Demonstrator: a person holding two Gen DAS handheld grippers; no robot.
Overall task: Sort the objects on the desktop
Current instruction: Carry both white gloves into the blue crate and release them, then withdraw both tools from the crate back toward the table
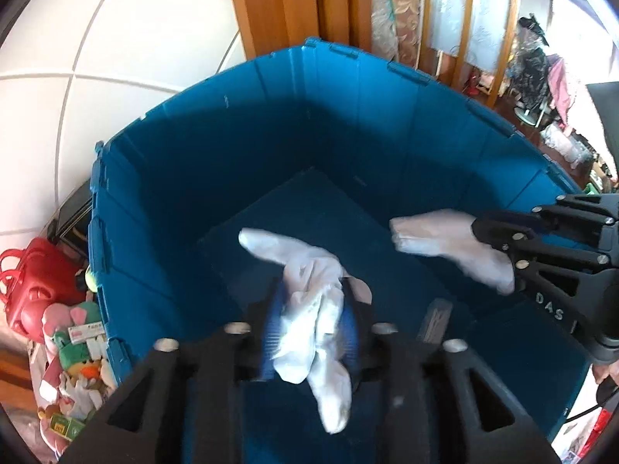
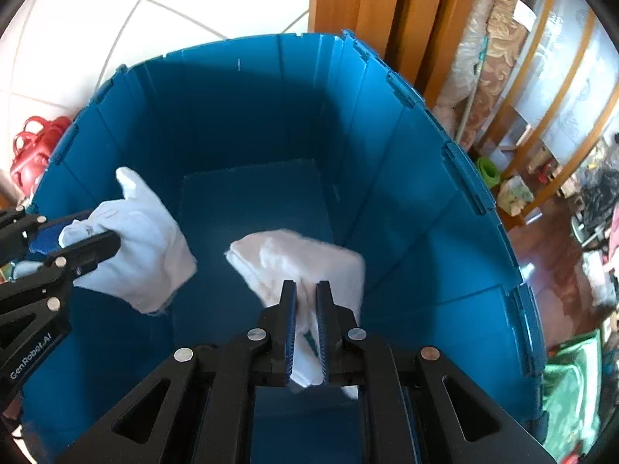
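White cloth hangs from both your grippers over the blue crate (image 1: 185,178): your left gripper (image 1: 309,332) has its fingers apart, glove (image 1: 309,309) loose between them at 6 o'clock, ready to drop, while your right gripper (image 2: 306,328) pinches its glove (image 2: 305,263).

White floor tiles (image 1: 96,58) with pale grout lines fill the ten o'clock corner, bright in daylight. A wooden door frame (image 1: 286,4) rises at twelve o'clock. Toward two o'clock, glass panels in wooden frames (image 1: 483,11) glow, above a dark reddish floor (image 2: 549,239) crowded with household clutter.
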